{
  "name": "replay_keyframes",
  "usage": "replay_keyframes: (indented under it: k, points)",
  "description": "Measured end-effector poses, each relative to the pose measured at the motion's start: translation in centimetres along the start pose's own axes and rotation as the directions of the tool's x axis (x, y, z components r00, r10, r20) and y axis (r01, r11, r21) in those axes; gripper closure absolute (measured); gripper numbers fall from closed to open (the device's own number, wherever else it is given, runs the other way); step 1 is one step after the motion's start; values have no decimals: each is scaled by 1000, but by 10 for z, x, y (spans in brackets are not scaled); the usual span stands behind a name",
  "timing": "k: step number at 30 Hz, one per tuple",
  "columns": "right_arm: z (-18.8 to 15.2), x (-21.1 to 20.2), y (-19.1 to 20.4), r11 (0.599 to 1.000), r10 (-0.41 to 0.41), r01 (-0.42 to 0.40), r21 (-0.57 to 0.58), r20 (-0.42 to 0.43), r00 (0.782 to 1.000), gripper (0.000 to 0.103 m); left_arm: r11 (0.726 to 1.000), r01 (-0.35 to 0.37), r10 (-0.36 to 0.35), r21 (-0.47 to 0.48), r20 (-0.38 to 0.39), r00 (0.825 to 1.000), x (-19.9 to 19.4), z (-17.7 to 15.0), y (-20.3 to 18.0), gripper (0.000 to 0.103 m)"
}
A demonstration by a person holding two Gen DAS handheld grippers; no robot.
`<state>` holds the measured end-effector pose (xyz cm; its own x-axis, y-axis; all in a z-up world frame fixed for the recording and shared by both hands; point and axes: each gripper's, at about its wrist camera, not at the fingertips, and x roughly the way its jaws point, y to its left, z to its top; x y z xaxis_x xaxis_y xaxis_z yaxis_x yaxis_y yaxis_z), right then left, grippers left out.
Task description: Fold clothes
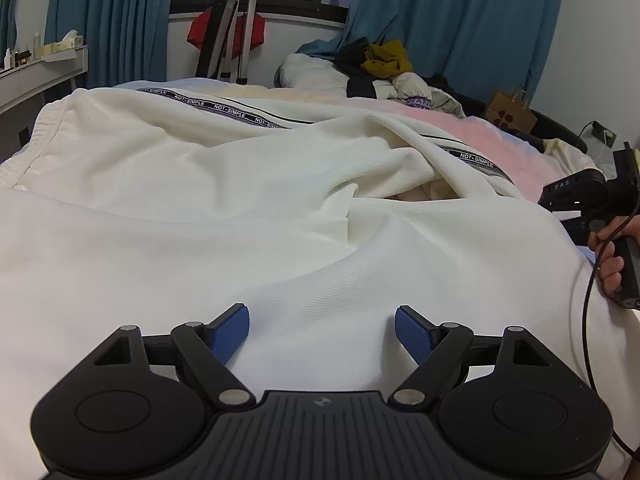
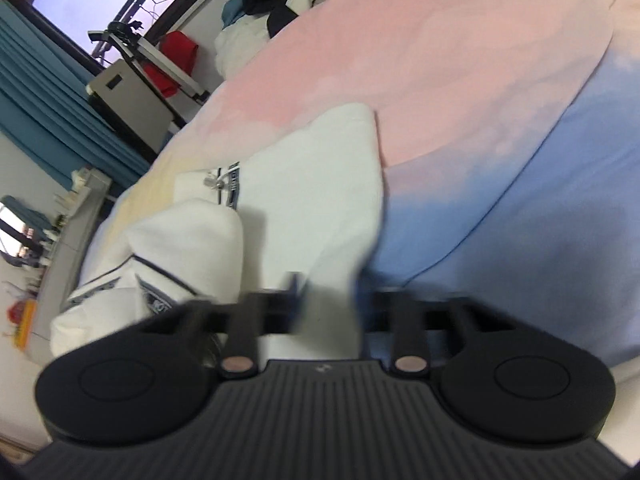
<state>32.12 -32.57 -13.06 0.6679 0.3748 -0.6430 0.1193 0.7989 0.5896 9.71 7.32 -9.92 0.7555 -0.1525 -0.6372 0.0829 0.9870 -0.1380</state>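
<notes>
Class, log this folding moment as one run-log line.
left gripper: open above white garment | right gripper: shut on white garment's edge

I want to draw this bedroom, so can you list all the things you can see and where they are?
White trousers: one, cream white with black lettered tape, spread across the bed.
Bed cover: one, pink fading to blue, under the trousers.
Clothes pile: one heap, mustard, black and white, far end of the bed.
Curtains: two, teal, either side of the window.
Red garment: one, hanging on a metal stand below the window.
Paper bag: one, brown, right of the bed.
Left gripper: black with blue pads, open above the trousers.
Right gripper: black, blurred, shut on the trousers' edge.
Hand: one, gripping the right gripper's handle.
</notes>
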Motion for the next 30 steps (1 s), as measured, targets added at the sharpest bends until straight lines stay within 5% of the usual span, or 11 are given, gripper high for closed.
replay_keyframes:
  k: [6, 10, 13, 16, 18, 20, 22, 27, 30]
  points:
    - [11, -23, 10, 997, 36, -44, 64, 121, 992, 95, 999, 34, -34, -22, 26, 999, -6, 1, 0, 21]
    - [23, -63, 7, 991, 18, -54, 121, 284, 959, 96, 999, 41, -40, -24, 41, 998, -7, 2, 0, 21]
    - [31, -100, 4, 990, -65, 1, 140, 453, 889, 96, 999, 45, -44, -22, 58, 997, -9, 2, -1, 21]
    - [33, -141, 15, 982, -179, 173, 71, 634, 753, 96, 999, 45, -43, -29, 73, 996, -10, 4, -2, 21]
    - [32, -155, 31, 970, -162, 241, -13, 704, 691, 96, 998, 49, -46, -31, 76, 996, -10, 4, -4, 21]
    - [30, -150, 53, 953, -106, 275, -125, 713, 693, 96, 999, 47, -45, -23, 82, 996, -9, 3, -5, 21]
    - [22, -132, 75, 927, -41, 283, -248, 680, 732, 96, 999, 38, -36, -19, 81, 996, -9, 2, -6, 21]
    - [-16, -61, 108, 845, -5, 238, -479, 437, 900, 95, 999, 32, -30, -23, 76, 997, -5, -2, -3, 21]
    - [-40, -22, 115, 820, -18, 158, -550, 252, 968, 95, 999, 28, -26, -17, 77, 997, -3, -4, -3, 21]
